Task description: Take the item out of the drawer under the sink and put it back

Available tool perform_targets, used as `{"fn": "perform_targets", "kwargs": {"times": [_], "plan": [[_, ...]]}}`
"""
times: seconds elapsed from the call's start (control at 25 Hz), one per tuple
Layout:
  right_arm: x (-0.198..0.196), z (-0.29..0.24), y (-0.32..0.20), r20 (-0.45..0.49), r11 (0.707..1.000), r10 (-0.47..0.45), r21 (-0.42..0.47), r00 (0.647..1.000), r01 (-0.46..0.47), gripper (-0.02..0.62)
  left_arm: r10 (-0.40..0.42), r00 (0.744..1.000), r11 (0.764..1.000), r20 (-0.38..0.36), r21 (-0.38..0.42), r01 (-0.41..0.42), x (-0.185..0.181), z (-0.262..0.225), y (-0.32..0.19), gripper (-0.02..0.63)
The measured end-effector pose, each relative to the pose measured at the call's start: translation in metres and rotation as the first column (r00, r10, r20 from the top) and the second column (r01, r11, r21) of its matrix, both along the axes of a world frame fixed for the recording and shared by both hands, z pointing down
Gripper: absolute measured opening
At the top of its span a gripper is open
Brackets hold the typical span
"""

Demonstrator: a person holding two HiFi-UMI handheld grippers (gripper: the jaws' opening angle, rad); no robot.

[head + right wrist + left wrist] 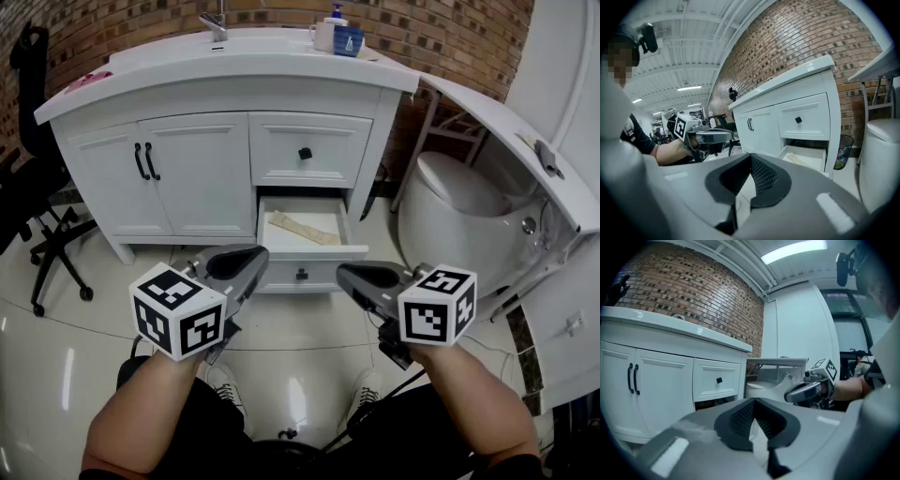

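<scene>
Overhead, my left gripper (pixel 248 264) and right gripper (pixel 349 275) hover just short of the open drawer (pixel 309 250), where the tan item (pixel 305 228) lies flat. Left gripper view: jaws clenched, empty. Right gripper view: jaws likewise pressed together, aimed drawerward, probably for the pickup.

Head view: high, steep down onto vanity (pixel 187 178), mid-range. Gripper views: low, looking up at it from opposite sides. All share its front.
</scene>
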State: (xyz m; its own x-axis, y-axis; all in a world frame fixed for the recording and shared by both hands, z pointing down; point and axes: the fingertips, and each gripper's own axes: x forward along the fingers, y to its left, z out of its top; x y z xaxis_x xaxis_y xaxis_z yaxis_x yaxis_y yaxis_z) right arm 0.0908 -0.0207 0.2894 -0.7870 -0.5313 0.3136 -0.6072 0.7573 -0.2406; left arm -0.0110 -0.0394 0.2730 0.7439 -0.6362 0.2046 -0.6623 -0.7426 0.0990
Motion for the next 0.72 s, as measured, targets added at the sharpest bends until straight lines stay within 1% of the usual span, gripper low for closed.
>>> {"fn": "perform_targets", "kwargs": {"times": [0.28,0.52,0.72], "plan": [[-0.003,-0.003,0.002,0.011,1.000,-0.005,-0.003,1.000,0.005,0.008,0.010,1.000,1.000,-0.001,-0.005,-0.010,0.004,0.000,-0.001,0.006],[-0.012,-0.006,-0.002,0.045,1.000,-0.023,-0.013,0.999,0.024,0.008,0.052,0.998,0.999,-0.022,-0.006,-0.052,0.020,-0.003,0.000,0.006],[-0.017,-0.006,-0.019,0.067,0.999,-0.016,-0.028,0.998,0.018,0.008,0.077,0.997,0.997,-0.028,-0.023,-0.077,0.029,0.001,-0.013,0.006]]}}
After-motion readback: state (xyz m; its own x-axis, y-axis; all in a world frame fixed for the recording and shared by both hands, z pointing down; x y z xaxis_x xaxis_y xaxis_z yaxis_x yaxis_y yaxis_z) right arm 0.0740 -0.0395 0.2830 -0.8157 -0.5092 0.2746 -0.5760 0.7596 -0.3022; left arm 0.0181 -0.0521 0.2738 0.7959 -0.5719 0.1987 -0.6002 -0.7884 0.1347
